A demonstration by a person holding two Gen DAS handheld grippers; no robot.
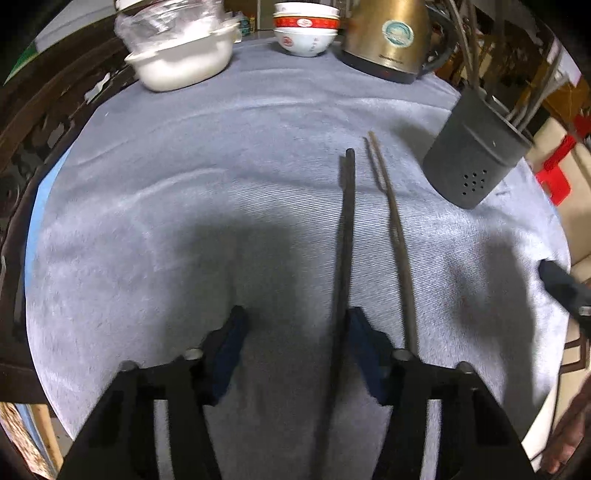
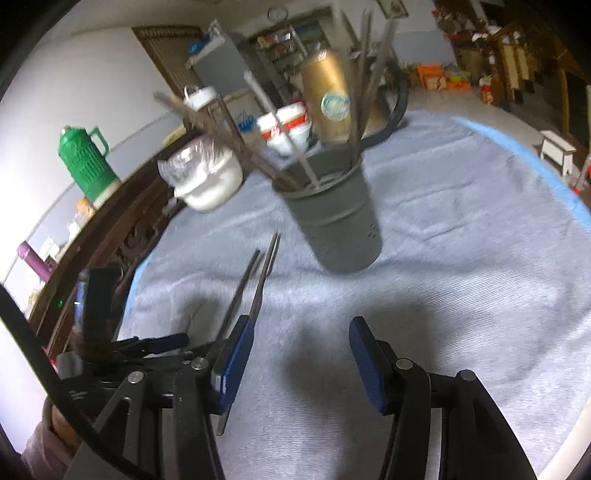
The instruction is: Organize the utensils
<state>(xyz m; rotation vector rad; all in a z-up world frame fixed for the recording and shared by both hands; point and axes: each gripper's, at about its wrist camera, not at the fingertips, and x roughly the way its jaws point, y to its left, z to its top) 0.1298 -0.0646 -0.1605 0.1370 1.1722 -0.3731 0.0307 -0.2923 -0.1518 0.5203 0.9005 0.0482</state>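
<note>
Two pairs of chopsticks lie on the grey cloth (image 1: 184, 192) covering the worktop, both loose. The dark pair (image 1: 346, 236) runs lengthwise between the fingers of the left gripper (image 1: 293, 325), close against the inner face of the right-hand finger (image 1: 364, 345); whether it touches that pad cannot be told. The left-hand finger stands well clear of it. The fingers are apart, no pad visibly pressing on the dark pair. The thin brown pair (image 1: 389, 221) lies just beside the dark pair, outside the fingers, its far tips slightly spread.

In the right wrist view the two pairs (image 2: 255, 280) lie side by side near the left finger of the right gripper (image 2: 299, 334), partly passing behind it. The right gripper's fingers are apart with only cloth between them.

Holder count: one grey utensil holder (image 1: 476, 155), upright on the cloth, past the chopstick tips and to their right, apart from them. It has small holes low on its wall. Several long utensils stand in it; motion blur prevents an exact count.

Far edge of the worktop: one white pot (image 1: 181, 62) with clear plastic on top, one stack of bowls (image 1: 304, 29), one gold kettle (image 1: 388, 37). One green flask (image 2: 86, 162) stands on a dark wooden sideboard (image 2: 110, 221) beyond.
</note>
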